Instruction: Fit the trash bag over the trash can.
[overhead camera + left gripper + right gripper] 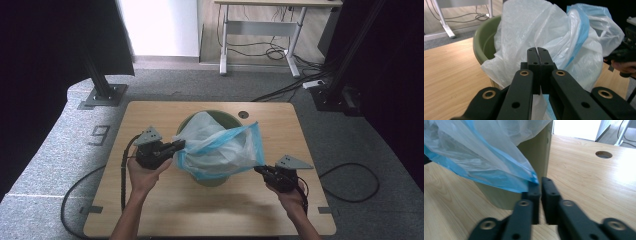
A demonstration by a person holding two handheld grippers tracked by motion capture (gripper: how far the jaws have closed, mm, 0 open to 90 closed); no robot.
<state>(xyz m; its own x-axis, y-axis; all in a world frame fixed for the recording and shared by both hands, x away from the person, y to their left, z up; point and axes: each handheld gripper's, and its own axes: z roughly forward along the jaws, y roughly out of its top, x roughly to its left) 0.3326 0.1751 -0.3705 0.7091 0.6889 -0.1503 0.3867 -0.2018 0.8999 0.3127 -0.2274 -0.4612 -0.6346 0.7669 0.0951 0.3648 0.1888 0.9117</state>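
The bag hung stretched over the green bin between the left gripper, clamped on its edge, and the right gripper, whose slightly parted jaws maybe pinched its blue corner.

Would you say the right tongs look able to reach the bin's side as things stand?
Probably yes: the bin has its side bare just ahead of the right tongs, under the bag and its blue edge, with nothing between.

bag: clear white, blue rim; bin: olive green; table: pale woodgrain
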